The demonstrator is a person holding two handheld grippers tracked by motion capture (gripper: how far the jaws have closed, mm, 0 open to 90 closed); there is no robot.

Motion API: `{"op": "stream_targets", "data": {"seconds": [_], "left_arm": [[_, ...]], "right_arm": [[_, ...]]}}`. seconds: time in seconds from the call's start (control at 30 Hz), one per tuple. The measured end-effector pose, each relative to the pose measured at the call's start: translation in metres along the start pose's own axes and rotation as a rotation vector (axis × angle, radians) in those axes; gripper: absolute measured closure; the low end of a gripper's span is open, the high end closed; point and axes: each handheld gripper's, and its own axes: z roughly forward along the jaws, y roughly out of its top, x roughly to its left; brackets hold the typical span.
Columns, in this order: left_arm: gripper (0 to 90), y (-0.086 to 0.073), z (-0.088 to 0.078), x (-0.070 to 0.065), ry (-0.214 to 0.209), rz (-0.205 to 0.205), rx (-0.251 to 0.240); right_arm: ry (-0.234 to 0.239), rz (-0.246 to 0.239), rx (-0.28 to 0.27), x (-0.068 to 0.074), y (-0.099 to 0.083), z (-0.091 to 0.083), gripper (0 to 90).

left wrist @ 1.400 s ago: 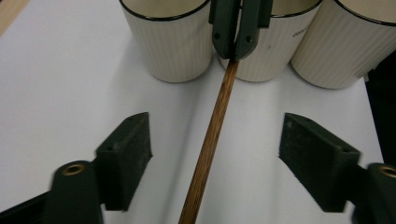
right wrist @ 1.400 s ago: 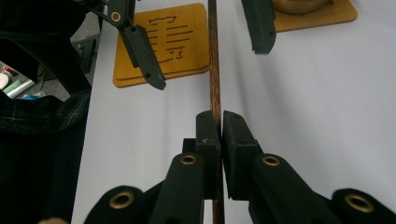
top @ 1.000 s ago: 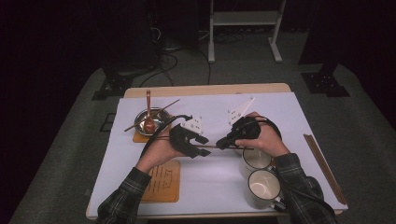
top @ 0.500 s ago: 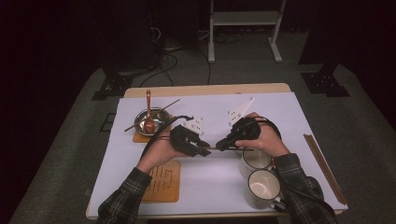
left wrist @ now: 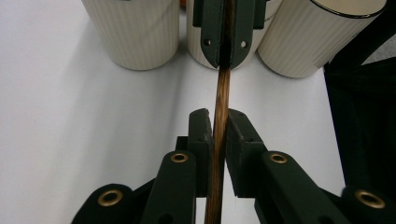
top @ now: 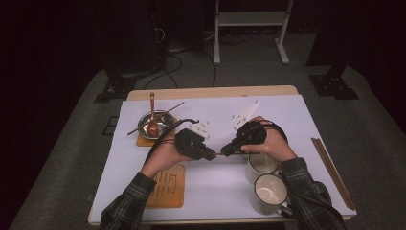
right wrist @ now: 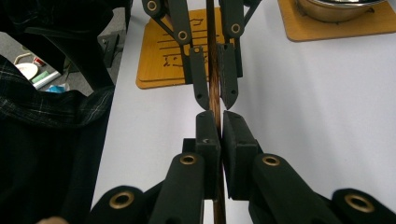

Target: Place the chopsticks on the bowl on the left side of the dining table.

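A thin, dark brown wooden stick (left wrist: 221, 93) runs straight between the two claws, above the white table. One end sits between the jaws of the left claw (left wrist: 218, 116), the other clamped in the right claw (right wrist: 215, 116).

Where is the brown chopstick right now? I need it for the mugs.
In the high view, the chopstick is mid-table, gripped at once by the left gripper and right gripper, left of the cream mugs.
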Motion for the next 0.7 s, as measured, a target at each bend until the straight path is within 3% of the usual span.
{"op": "stream_targets", "data": {"seconds": [0.2,0.43,0.7], "left_arm": [[83.0,-0.0004,0.0003,0.001,-0.012,-0.016,-0.006],[84.0,-0.0013,-0.0011,0.0019,-0.003,-0.03,-0.002],[84.0,-0.004,-0.003,0.0039,0.001,-0.042,-0.005]], "right_arm": [[-0.01,-0.004,-0.006,-0.0009,-0.0006,0.0,83.6],[-0.044,0.006,-0.016,-0.0016,-0.0013,-0.0009,63.6],[-0.089,0.005,-0.039,-0.0012,-0.0026,-0.0044,51.9]]}}
